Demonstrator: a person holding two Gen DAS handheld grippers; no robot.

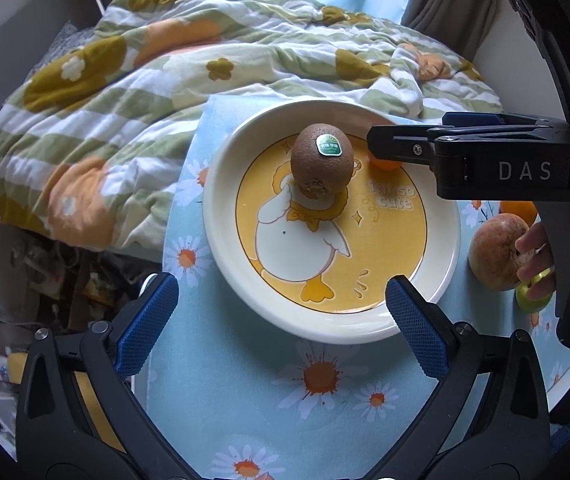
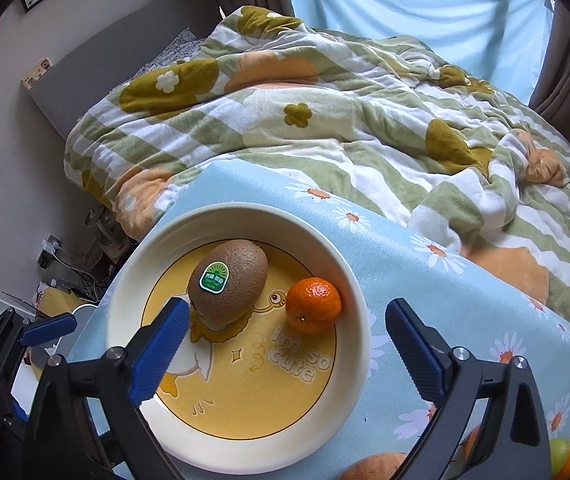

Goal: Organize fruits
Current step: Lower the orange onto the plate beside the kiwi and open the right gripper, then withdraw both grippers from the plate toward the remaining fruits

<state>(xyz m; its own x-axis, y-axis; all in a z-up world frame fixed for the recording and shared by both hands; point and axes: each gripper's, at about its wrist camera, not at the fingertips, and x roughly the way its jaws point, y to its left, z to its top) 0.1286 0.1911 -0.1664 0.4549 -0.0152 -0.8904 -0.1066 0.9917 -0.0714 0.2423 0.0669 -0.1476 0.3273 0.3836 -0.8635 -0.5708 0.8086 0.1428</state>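
Plate with two fruits, both your grippers released.

Your right gripper point(image 2: 285, 340) hangs spread and empty at lower centre above the plate point(image 2: 349, 280); kiwi point(image 2: 227, 282) and mandarin point(image 2: 313, 305) lie inside, apparently gathered there. Your left gripper point(image 1: 281, 312) gapes empty too. Kiwi sticker: unreadable; plate says "I'm so cute"; gripper body "DAS". An apple point(image 1: 495, 252) waits at right.

Both claws point steeply down; the left claw point(image 1: 281, 312) and the right claw point(image 2: 287, 340) stand wide apart, holding nothing.
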